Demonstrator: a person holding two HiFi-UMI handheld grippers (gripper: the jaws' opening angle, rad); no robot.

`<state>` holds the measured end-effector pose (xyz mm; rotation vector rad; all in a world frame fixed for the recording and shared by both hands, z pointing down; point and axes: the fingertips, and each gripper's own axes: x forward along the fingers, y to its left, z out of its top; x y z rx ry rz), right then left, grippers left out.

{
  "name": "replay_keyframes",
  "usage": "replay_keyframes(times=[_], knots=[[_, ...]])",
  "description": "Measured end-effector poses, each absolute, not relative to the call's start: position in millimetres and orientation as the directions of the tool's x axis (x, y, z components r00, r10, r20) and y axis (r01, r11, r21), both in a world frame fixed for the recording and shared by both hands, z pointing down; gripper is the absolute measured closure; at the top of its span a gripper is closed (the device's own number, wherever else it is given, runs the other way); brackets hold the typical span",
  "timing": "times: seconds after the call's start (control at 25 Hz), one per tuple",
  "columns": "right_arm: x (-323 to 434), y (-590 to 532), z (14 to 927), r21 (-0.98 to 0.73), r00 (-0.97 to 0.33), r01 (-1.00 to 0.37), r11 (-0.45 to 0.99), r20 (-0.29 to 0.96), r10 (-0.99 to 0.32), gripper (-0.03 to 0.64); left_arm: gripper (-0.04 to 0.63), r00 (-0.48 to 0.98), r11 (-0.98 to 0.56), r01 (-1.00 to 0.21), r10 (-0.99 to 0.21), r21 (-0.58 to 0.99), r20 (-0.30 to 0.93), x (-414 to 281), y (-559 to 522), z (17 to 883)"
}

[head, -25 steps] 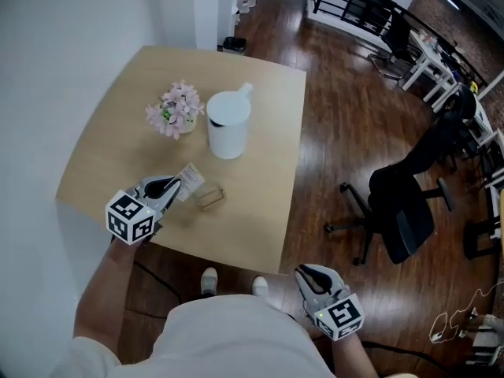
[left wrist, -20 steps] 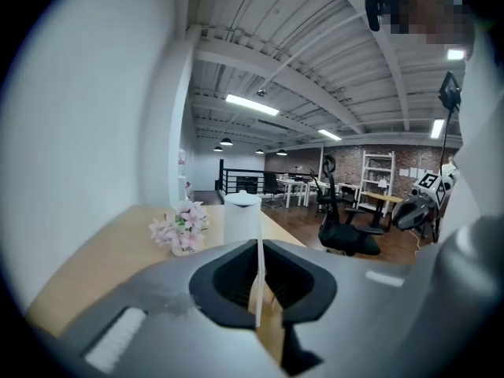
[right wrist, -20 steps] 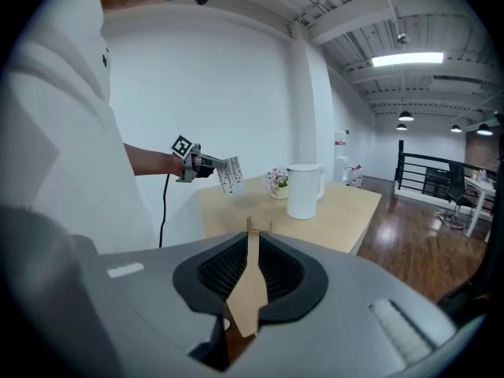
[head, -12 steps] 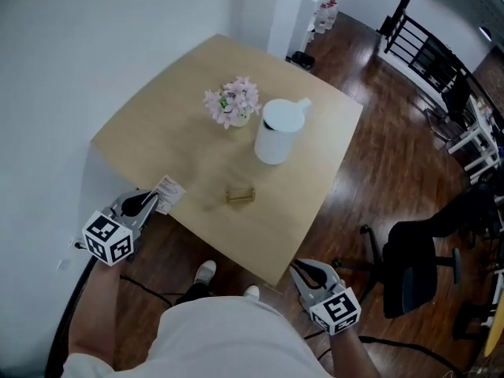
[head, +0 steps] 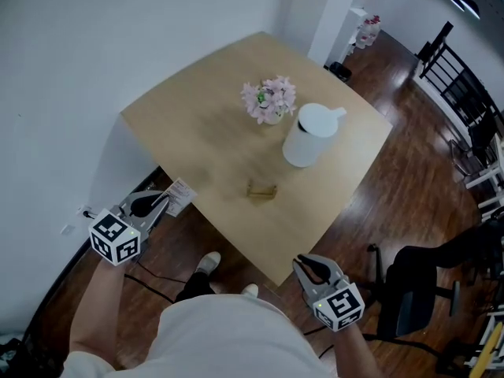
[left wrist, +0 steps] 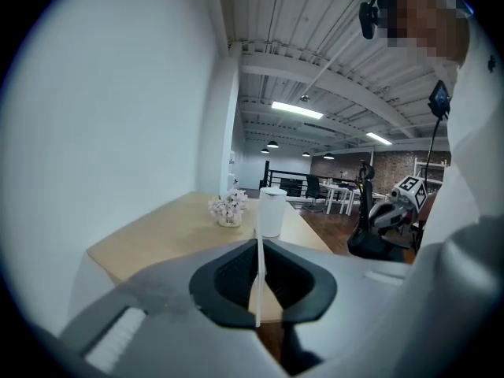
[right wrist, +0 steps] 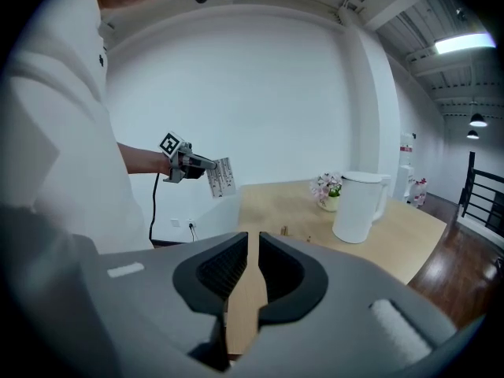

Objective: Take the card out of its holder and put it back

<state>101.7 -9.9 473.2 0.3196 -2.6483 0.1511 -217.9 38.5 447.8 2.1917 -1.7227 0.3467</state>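
While the left tool (head: pixel 164 201) grips the card (head: pixel 182 194), the holder (head: pixel 262 189) rests apart.

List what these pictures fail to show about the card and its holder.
- Print on the white paper card: too small in the head view and right gripper view; edge-on in the left gripper view, where the left gripper clamps it.
- Slot of the small wooden card holder: too small in the head view and right gripper view.
- Contents of the white lidded jug: its lid covers them.
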Motion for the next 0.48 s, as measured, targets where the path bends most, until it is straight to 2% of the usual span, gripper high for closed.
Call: replay_keyframes(times=[0.24,0.48], knots=[[107,-6,467,-0.051,-0.851,-0.305,0.951,0.463,-0.248,0.568,0.58,0.356,-0.345,-0.934,-0.856,0.099,0.375,-200,11,433],[124,-3,461,-0.052,-0.8,-0.44,0.897,0.477,-0.365,0.568,0.58,0.514,-0.521,-0.849,-0.779,0.088,0.359,-170,-50,421]])
